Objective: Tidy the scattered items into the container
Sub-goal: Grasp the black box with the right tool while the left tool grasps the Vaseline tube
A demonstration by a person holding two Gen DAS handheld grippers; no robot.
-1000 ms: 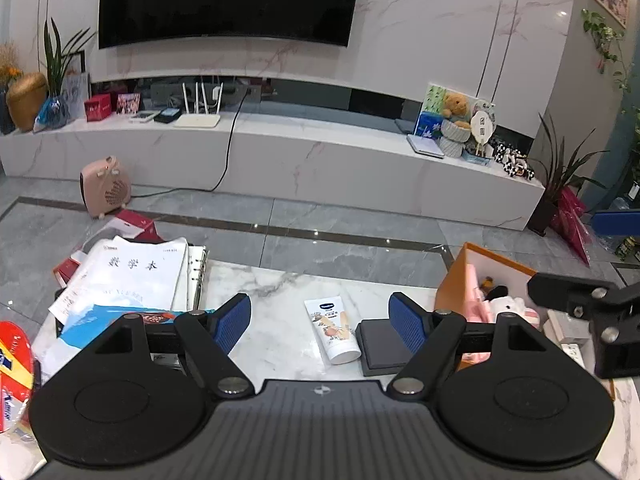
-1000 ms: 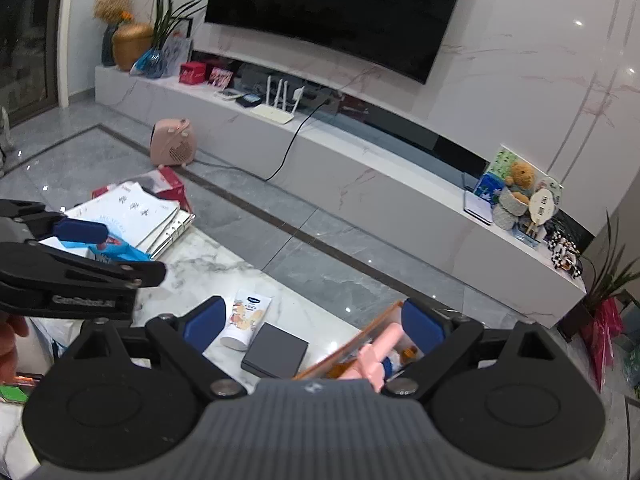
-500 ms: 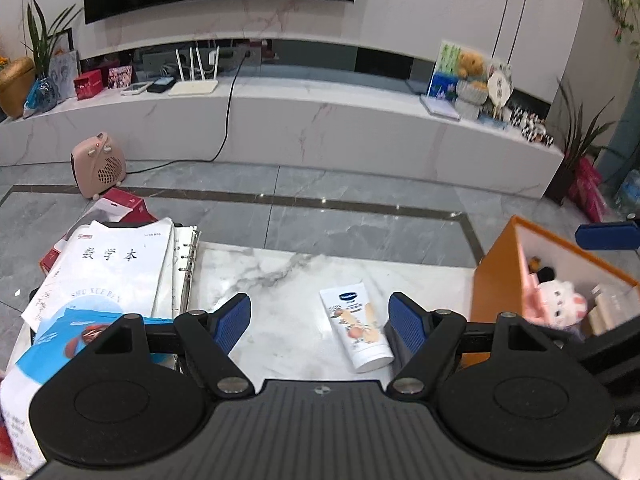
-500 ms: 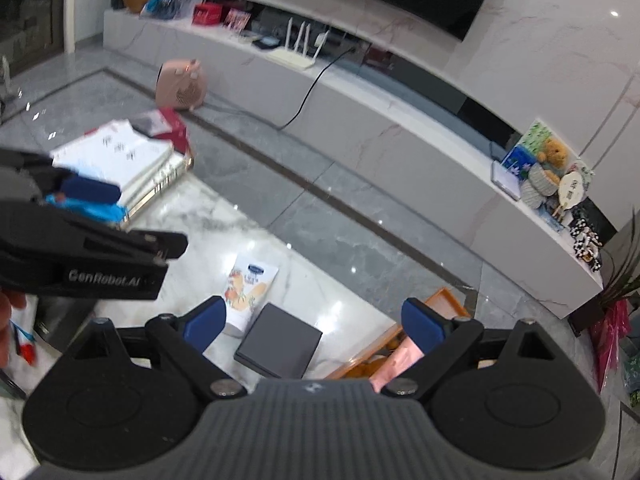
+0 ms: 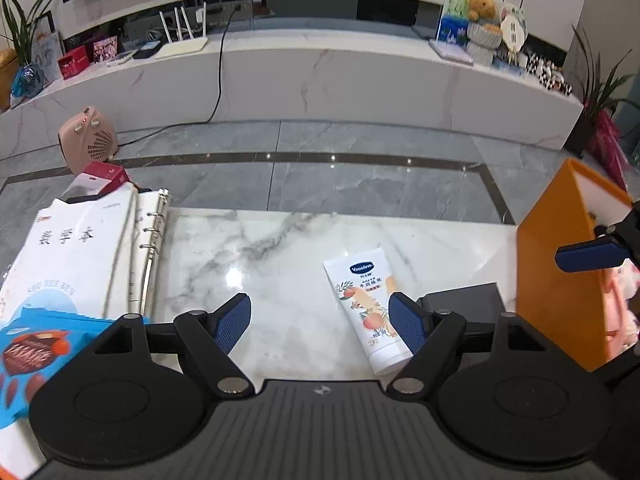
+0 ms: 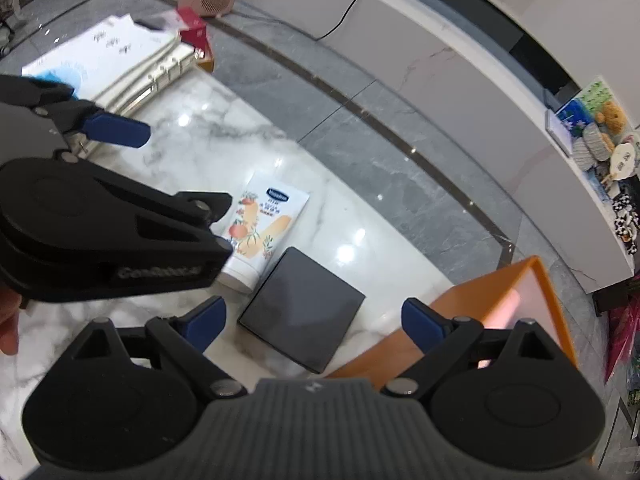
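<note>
The hand cream tube point(image 5: 370, 306) lies flat on the white marble table point(image 5: 280, 264), cap end toward the camera, printed face up. Just beside it, on the side nearer the container, lies a flat dark square box point(image 6: 301, 310); from the right wrist view the tube's cap end and the box's corner look to be touching, though the angle makes that hard to be sure of. The orange container point(image 6: 496, 284) stands at the table's right end, white inside, with something pink showing in it; what that pink thing is cannot be made out from either view.

Both grippers are pitched steeply down toward the tabletop. The left gripper point(image 5: 320, 322) hangs above the marble with its jaws spread wide and nothing between the blue pads; its right fingertip point(image 5: 404, 326) overlaps the tube's lower edge in the picture, but whether it touches is not clear. In the right wrist view, part of a hand point(image 6: 10, 328) shows at the left edge behind that tool.

The right gripper point(image 6: 314, 322) is likewise wide open and empty, poised above the dark box, with its right pad in front of the container's near wall. One of its blue tips also juts in at the right edge of the left wrist view.

At the table's left end sits a stack of papers and a ring binder point(image 5: 150, 256), with a blue snack packet point(image 5: 36, 354) on top.
</note>
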